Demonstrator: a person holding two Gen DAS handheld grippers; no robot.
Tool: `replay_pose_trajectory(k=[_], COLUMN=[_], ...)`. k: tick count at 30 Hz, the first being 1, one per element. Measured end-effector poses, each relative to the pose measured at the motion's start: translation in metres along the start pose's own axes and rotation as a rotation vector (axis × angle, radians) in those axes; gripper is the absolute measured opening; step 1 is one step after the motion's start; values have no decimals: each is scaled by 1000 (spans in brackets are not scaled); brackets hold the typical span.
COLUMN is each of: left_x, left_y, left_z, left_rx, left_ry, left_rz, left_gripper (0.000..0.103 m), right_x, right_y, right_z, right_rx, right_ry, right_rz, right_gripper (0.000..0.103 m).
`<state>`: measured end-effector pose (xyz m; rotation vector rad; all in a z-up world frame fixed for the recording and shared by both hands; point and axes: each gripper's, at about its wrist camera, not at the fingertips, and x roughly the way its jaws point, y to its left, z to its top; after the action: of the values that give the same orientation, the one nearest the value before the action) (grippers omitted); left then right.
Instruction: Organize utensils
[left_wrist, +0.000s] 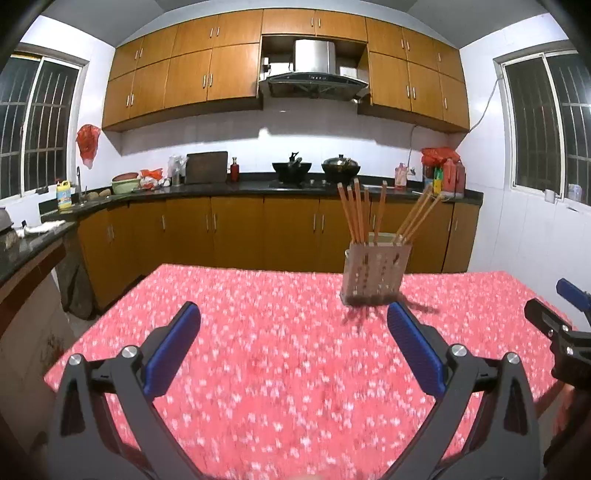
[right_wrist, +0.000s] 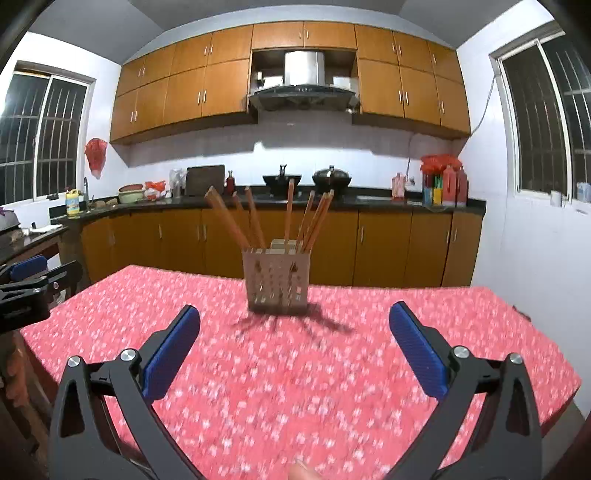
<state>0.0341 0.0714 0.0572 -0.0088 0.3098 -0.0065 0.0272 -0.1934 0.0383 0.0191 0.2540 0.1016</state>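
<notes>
A perforated beige utensil holder (left_wrist: 375, 271) stands upright on the red flowered tablecloth (left_wrist: 258, 369), with several wooden chopsticks (left_wrist: 360, 210) sticking out of it. It also shows in the right wrist view (right_wrist: 277, 280) with its chopsticks (right_wrist: 288, 218). My left gripper (left_wrist: 293, 314) is open and empty, above the cloth, short of the holder and to its left. My right gripper (right_wrist: 294, 317) is open and empty, facing the holder from the near side. The right gripper shows at the left wrist view's right edge (left_wrist: 554, 314); the left gripper shows at the right wrist view's left edge (right_wrist: 40, 277).
The table (right_wrist: 517, 332) ends at the right and far sides. Behind it runs a kitchen counter (left_wrist: 221, 186) with woks (left_wrist: 340, 168), bottles and bowls, wooden cabinets below and above. A fingertip (right_wrist: 301, 472) shows at the bottom.
</notes>
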Motion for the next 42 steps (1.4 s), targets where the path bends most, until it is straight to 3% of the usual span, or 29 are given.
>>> replay_pose_trajectory(k=[7, 16, 42], left_x=[-4, -6, -3], left_y=[-8, -21, -29], left_z=[-36, -67, -85], left_rx=[-9, 30, 16], left_ry=[39, 77, 127], left_rz=[11, 14, -12], left_gripper=[99, 99, 99], right_x=[-7, -15, -15], right_y=[2, 4, 8], right_z=[-35, -54, -64], right_rx=[30, 22, 40], right_ry=[61, 66, 112], right_rz=[-45, -72, -56], right_gripper=[101, 101, 101])
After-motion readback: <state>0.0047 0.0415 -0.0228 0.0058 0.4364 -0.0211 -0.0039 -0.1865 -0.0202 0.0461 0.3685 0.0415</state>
